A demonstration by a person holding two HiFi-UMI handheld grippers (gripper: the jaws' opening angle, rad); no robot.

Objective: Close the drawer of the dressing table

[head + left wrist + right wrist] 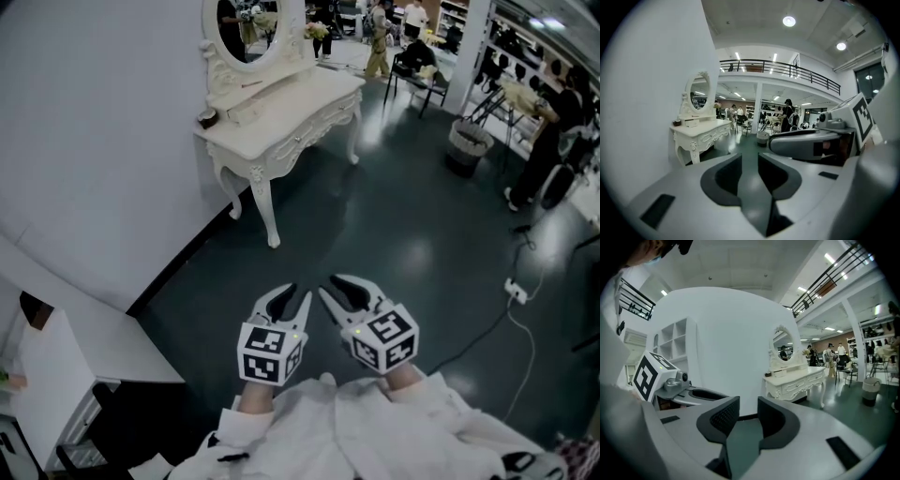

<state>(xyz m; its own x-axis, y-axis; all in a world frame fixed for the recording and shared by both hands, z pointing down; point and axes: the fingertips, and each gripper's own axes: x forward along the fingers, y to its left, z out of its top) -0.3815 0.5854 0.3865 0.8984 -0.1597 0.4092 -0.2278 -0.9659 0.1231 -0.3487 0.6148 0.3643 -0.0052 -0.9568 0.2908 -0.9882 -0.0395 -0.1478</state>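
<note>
The white carved dressing table (281, 122) with an oval mirror (251, 28) stands against the wall far ahead, across dark floor. It also shows small in the left gripper view (701, 133) and the right gripper view (797, 380). Its drawer fronts look flush from here; I cannot tell more at this distance. My left gripper (292, 298) and right gripper (334, 286) hang side by side low in front of me, well short of the table. Both are open, with nothing between the left gripper's (750, 157) or the right gripper's (748, 401) jaws.
A white wall (84, 141) runs along the left. A white cabinet (56, 375) sits at the lower left. A waste bin (467, 142), a chair (417, 75) and people stand beyond the table. A cable with a power strip (516, 291) lies on the floor to the right.
</note>
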